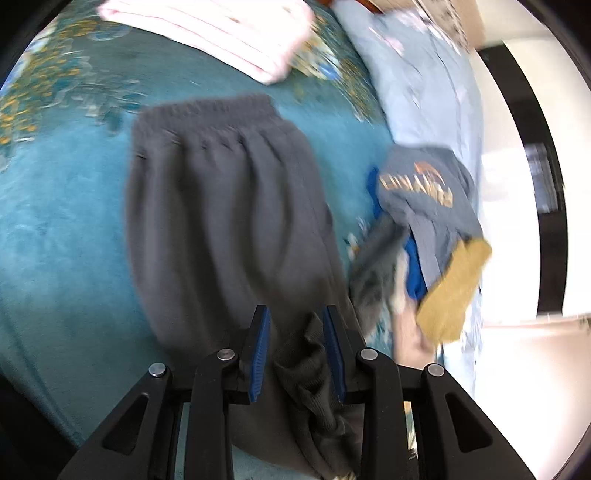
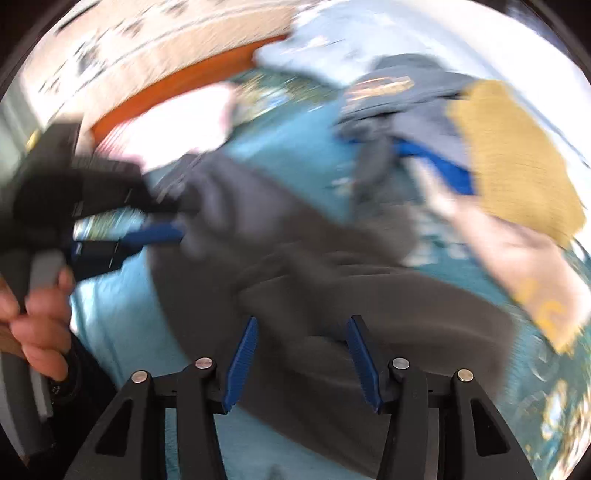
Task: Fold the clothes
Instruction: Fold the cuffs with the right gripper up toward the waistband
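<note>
1. The dark grey sweatpants [image 1: 221,206] lie spread across the teal bedspread [image 1: 62,221], their elastic waistband toward 12 o'clock in the left wrist view and the legs running down to 6 o'clock.
2. The left tool [image 1: 297,354] has a bunched fold of the sweatpants' dark fabric between its blue pads [image 1: 258,354]. The pads stand somewhat apart with cloth filling the gap, so it looks like a pinch on the fabric, though blur makes the contact hard to judge.
3. The right tool [image 2: 301,363] has its blue pads spread wide over the sweatpants [image 2: 332,280]. Grey cloth lies between and beyond them, but neither pad visibly presses on it.
4. In the right wrist view the left tool [image 2: 162,221] appears at 9 o'clock, blurred, its tips at the edge of the sweatpants, with a person's hand [image 2: 40,317] on its handle at about 8 o'clock.
5. A folded pink garment [image 1: 221,33] rests on the bedspread at 12 o'clock in the left wrist view.
6. At 3 o'clock sits a loose pile of clothes [image 1: 424,221]: a grey-blue printed top, something bright blue, and a mustard knit piece [image 1: 454,291].
7. A pale blue pillow [image 1: 417,74] lies at about 1 o'clock, beyond the pile.
</note>
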Demonstrator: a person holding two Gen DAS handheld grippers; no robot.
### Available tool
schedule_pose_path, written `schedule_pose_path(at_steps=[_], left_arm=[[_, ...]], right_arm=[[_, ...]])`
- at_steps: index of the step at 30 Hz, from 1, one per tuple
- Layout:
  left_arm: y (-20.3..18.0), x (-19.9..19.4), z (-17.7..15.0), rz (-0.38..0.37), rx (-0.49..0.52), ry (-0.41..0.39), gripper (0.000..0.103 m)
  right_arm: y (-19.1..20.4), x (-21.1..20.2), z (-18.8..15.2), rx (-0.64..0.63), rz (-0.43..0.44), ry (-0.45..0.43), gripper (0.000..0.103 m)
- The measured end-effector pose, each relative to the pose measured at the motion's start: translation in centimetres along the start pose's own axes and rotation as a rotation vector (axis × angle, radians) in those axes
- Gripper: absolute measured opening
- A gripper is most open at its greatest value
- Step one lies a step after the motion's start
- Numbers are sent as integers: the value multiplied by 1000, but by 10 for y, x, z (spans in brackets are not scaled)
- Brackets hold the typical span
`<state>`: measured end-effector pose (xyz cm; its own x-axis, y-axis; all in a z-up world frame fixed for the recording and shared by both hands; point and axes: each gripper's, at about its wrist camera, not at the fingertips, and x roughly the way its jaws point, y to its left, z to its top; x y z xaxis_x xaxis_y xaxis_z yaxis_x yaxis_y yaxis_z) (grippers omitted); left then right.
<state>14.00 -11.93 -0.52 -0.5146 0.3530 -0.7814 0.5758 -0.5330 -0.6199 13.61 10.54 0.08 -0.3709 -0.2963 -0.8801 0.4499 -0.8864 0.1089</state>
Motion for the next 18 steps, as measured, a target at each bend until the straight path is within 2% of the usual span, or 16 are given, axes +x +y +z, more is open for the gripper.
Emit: schedule_pose_path(at_steps=[3,4,6,10,11,12,13,18], left_arm=[[-23,26,-15,-52,124,175,30],[-29,36,-22,-38,164,228,30],[-32,50,-31,16,204,277,30],[-29,59,-31,44,194,287,28],[-32,58,-31,44,213,276,25],[-36,58,-31,44,240,263,15],[-40,57,-32,44,267,251,9],[-51,58,-39,29,337,242,4]], right_arm=[[-51,-22,-9,174,-44,-38,55],[-67,-27,-14,229,-49,-43,55],[-97,-32,-26,341,-50,-47,55],[-137,-31,-54,505,-46,-29,55],[-142,-29,-60,533,-43,-23,55],[-146,-27,-66,558,-39,-16,55],[-150,-26,-71,577,-34,-11,55],[-155,-17,-72,602,-3,-7,55]])
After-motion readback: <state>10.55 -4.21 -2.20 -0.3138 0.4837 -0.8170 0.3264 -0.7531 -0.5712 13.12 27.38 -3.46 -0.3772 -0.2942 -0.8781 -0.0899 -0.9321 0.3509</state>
